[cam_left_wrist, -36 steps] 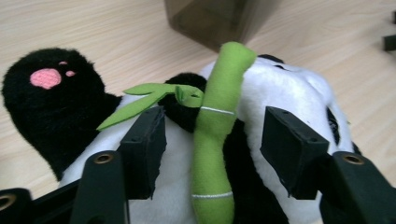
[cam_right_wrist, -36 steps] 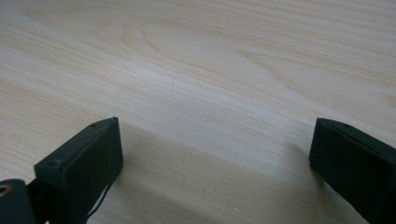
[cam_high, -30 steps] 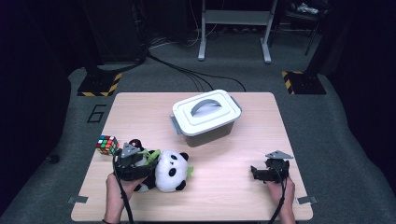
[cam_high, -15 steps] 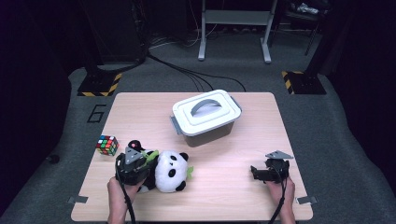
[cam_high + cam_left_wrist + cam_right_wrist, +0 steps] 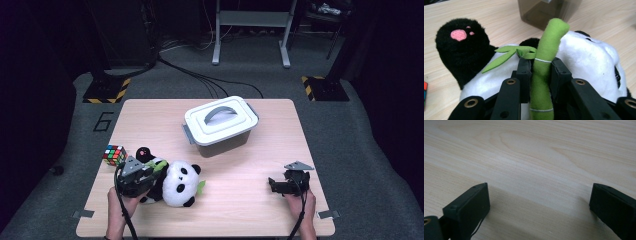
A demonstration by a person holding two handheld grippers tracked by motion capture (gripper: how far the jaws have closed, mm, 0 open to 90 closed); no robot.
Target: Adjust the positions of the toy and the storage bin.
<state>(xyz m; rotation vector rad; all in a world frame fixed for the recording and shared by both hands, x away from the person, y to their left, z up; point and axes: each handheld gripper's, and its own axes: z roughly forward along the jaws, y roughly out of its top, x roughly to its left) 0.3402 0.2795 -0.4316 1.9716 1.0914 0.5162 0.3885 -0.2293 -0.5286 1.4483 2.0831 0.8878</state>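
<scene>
- Near the left edge of the worktop [image 5: 150, 115] lies a puzzle cube [image 5: 114, 155] with coloured squares, just beside the black foot of the plush panda [image 5: 175, 184].
- The plush panda lies close to the front left corner, its white head pointing toward the middle of the worktop.
- The left gripper [image 5: 538, 68] sits on top of the panda; its jaws are pressed from both sides on the green bamboo stalk [image 5: 544, 62] that is sewn to the toy, and the stalk stands up between them with the green leaves spreading to one side.
- Toward the back edge, about in the middle, stands a grey storage box [image 5: 220, 127] with a white lid and a grey handle, well apart from both grippers.
- Near the front right corner the right gripper [image 5: 539, 207] rests low above bare wood; its jaws are wide apart with nothing between them.
</scene>
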